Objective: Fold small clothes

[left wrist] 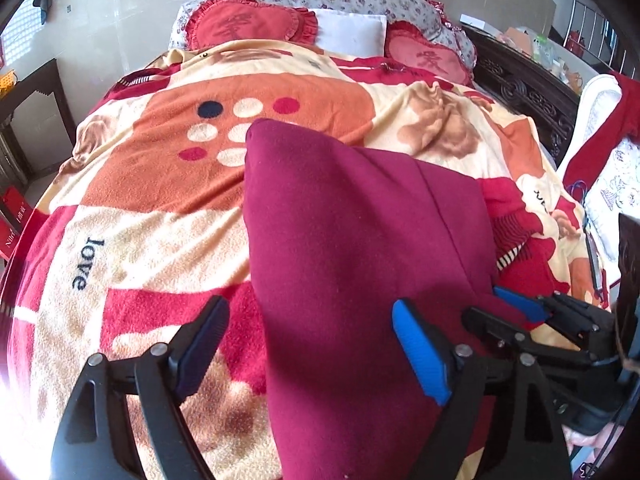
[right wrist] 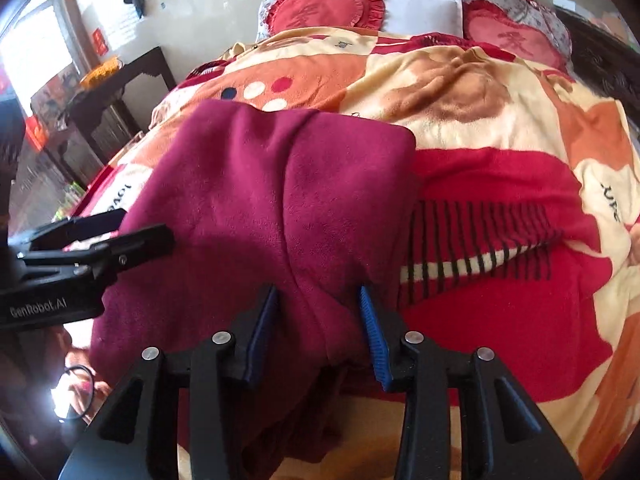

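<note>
A dark red fleece garment (left wrist: 352, 240) lies folded on the patterned blanket (left wrist: 152, 208); it also shows in the right wrist view (right wrist: 280, 200). My left gripper (left wrist: 308, 344) is open, its fingers wide apart over the garment's near left edge, and holds nothing. My right gripper (right wrist: 318, 332) has its fingers partly apart astride a raised fold at the garment's near right edge; whether it pinches the cloth is unclear. The right gripper also shows in the left wrist view (left wrist: 504, 304), and the left gripper in the right wrist view (right wrist: 120, 224).
Red heart cushions (left wrist: 248, 24) and a white pillow (left wrist: 352, 32) lie at the bed's head. A dark carved bed frame (left wrist: 528, 92) runs along the right. A dark side table (right wrist: 116, 88) stands left of the bed. Red and white cloth (left wrist: 600, 128) hangs at right.
</note>
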Tool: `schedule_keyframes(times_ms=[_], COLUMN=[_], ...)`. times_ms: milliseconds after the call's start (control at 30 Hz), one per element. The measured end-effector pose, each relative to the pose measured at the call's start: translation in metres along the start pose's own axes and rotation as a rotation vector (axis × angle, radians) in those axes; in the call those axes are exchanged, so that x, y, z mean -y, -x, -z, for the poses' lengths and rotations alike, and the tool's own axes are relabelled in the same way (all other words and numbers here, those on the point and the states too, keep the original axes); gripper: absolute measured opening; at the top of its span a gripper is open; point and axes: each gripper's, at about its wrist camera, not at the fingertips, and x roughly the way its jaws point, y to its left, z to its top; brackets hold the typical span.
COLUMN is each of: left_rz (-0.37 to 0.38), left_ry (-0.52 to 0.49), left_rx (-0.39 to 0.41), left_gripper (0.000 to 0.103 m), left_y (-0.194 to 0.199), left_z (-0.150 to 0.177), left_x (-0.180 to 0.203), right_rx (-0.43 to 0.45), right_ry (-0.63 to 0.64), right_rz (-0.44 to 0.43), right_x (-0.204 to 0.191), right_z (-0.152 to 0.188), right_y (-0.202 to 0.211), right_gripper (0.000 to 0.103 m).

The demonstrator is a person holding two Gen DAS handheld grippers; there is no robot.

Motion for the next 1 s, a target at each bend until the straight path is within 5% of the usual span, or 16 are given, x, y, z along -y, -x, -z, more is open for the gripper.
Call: schedule_keyframes(times_ms=[467, 1000], left_rz=[-0.037, -0.052], left_ry=[-0.01, 0.059], left_rx=[0.115, 0.163], left_gripper=[0.088, 0.088], left_y=[0.044, 0.068], left_z=[0.017, 0.016], left_x=[0.009, -0.005], right_rx=[0.07, 0.143], right_ry=[-0.104, -0.044], right_rz=[0.021, 0.143], right_x=[-0.013, -0.032], right_z=[0.006, -0.02], right_y=[0.071, 0.064], right_gripper=[0.03, 0.037])
